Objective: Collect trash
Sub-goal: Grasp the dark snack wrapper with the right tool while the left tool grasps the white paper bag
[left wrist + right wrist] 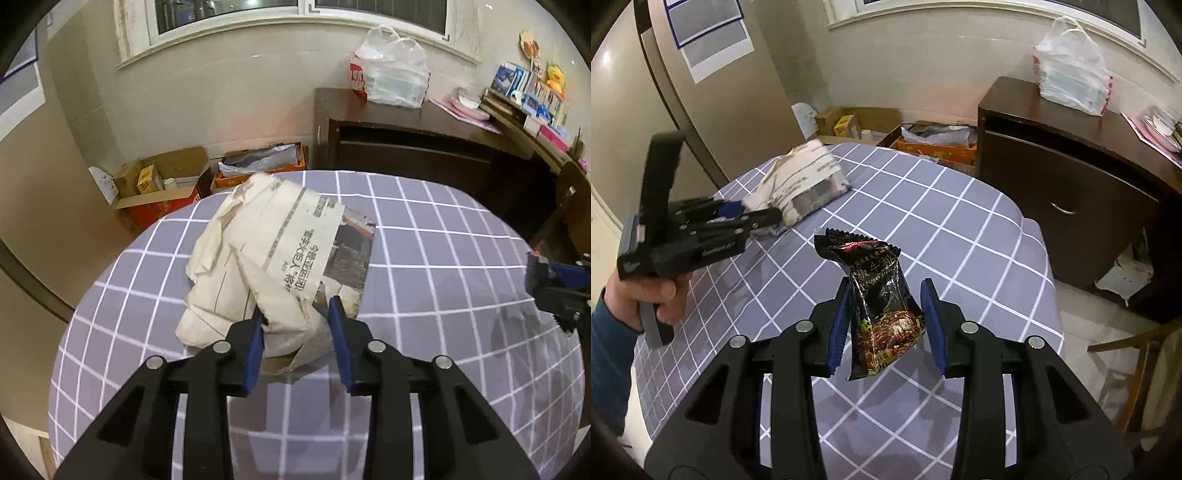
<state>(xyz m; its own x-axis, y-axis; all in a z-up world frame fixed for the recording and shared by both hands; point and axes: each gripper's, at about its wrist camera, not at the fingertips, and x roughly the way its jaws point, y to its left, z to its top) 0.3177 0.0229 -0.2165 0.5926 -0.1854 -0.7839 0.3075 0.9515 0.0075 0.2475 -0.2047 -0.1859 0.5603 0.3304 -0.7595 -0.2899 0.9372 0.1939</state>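
A crumpled newspaper [266, 254] lies on the table with the grey checked cloth [443, 258]. My left gripper [295, 314] has its jaws around the paper's near end, touching it on both sides. In the right wrist view the newspaper [801, 181] lies at the far left with the left gripper [764, 218] at it. My right gripper [884, 291] holds a black snack packet [882, 306] above the cloth [960, 229]; the packet stands between the jaws, wedged against both pads. The right gripper shows at the left wrist view's right edge [554, 291].
Open cardboard boxes [166, 184] with clutter sit on the floor beyond the table. A dark wooden cabinet [1071, 166] stands at the right with a white plastic bag [1071, 70] on top. A wooden chair [1137, 354] is at the table's right.
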